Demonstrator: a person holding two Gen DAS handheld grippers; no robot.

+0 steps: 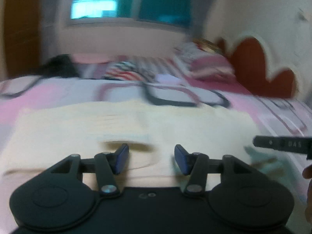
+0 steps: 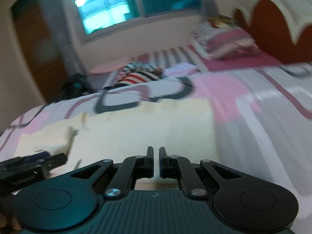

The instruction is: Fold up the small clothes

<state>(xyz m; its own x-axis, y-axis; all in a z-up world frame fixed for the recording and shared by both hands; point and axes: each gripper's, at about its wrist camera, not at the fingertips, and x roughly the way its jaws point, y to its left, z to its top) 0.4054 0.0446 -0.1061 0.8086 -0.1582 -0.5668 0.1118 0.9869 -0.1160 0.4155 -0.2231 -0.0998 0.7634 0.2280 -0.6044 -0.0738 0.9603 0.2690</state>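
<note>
Left tool [image 1: 151, 159] hanging spread, nothing between its fingers. Right tool [image 2: 156, 161] nearly pressed together, narrow gap, empty. Cream garment [image 1: 124, 124] lying flat mid-frame on bed [image 1: 273, 105]. Striped clothes [image 2: 140, 74] resting upper centre.

Two black hand-held grippers

Left gripper [image 1: 151, 159] has blue pads [image 1: 122, 159]; right gripper [image 2: 156, 160] has a ribbed base (silver screws at linkage pivots, five and seven o'clock).

Cloth [image 1: 136, 128] lies flat on bed [image 1: 273, 105], right under left gripper [image 1: 151, 159] and right gripper [image 2: 156, 160]. Striped clothes pile [image 2: 139, 74] far ahead. Pillows [image 2: 228, 39] ahead to right, against headboard [image 2: 273, 25]. Window [image 2: 103, 7] behind bed.
</note>
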